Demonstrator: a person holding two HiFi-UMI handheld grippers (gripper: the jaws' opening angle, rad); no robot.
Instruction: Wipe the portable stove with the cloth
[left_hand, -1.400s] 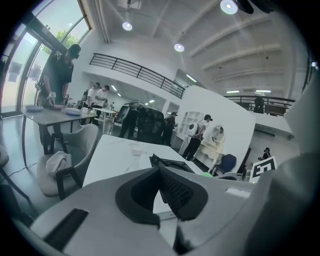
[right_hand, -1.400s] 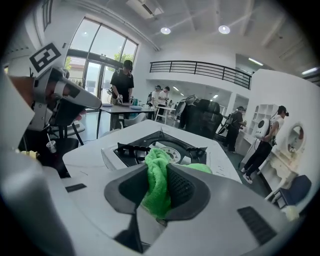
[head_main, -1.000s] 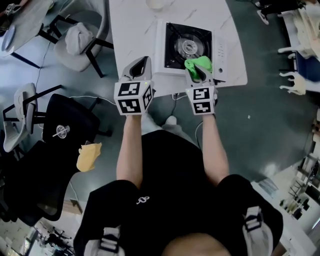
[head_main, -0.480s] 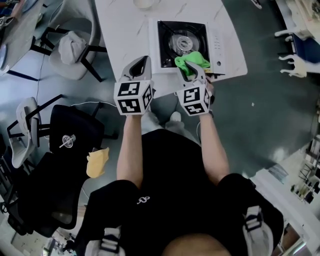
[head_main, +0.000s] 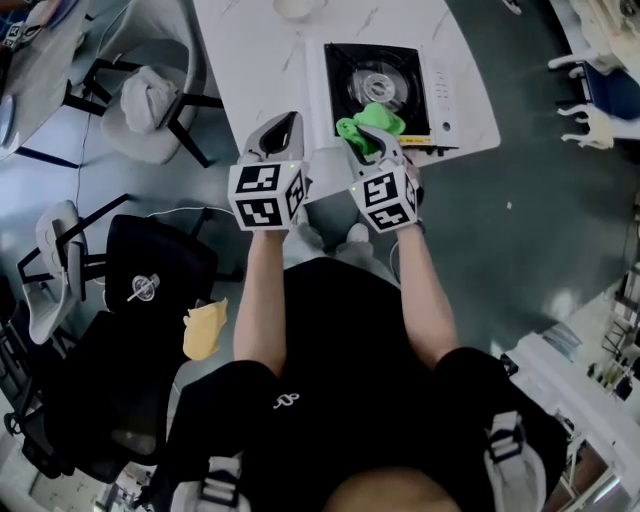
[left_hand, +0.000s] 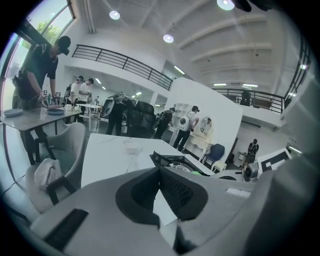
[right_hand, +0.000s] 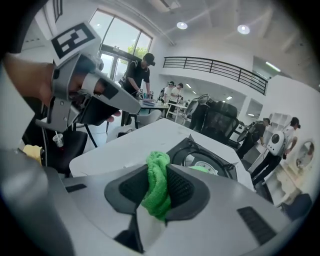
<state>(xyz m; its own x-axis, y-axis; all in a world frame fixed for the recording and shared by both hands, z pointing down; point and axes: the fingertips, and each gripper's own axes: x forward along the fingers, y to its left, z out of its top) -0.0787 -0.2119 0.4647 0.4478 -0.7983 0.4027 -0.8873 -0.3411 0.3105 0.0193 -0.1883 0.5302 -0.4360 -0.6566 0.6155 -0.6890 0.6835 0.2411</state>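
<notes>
The white table (head_main: 250, 60) has the portable stove (head_main: 440, 90) at its near edge. The left gripper (head_main: 280, 128) hangs beside it, jaws pressed together on nothing. The right gripper (head_main: 372, 140) pinches the green cloth (head_main: 368, 127) over the stove's front rim. Wiping looks barely started, and it's hard to tell if the cloth touches.

One stove (head_main: 440, 90), one cloth (head_main: 366, 124) (green), two tools (head_main: 283, 126) (head_main: 366, 142), one table (head_main: 250, 70).
</notes>
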